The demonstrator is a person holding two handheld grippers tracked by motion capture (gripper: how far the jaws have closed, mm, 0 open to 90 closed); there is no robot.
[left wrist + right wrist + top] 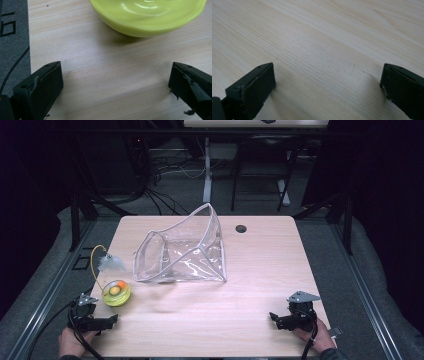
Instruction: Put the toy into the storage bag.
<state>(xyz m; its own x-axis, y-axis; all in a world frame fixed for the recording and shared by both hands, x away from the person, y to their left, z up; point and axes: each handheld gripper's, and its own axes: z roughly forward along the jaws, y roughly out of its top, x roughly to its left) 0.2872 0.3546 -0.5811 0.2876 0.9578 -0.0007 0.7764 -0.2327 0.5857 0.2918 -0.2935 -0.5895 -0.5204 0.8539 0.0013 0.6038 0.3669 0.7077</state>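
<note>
Near the table's [260, 270] front-left corner, the left gripper [107, 321] rests wide open and empty, aimed at the yellow-green toy [116, 292] just ahead, probably to grasp it. At the front-right corner, the right gripper [274, 318] lies equally open, holding nothing. A clear bag [182, 251] gapes mid-table.

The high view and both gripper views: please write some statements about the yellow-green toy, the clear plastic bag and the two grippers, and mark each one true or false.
1. The left gripper holds the round yellow-green plastic toy. False: its jaws stand open over bare table, and the toy lies just ahead of them.
2. The clear plastic bag lies on the light wooden table with its mouth open. True.
3. The right gripper is open with nothing between its jaws. True.
4. A yellow cord with a white feather rises from the toy. True.
5. The toy lies inside the bag. False: it rests on the table, left of the bag.
</note>
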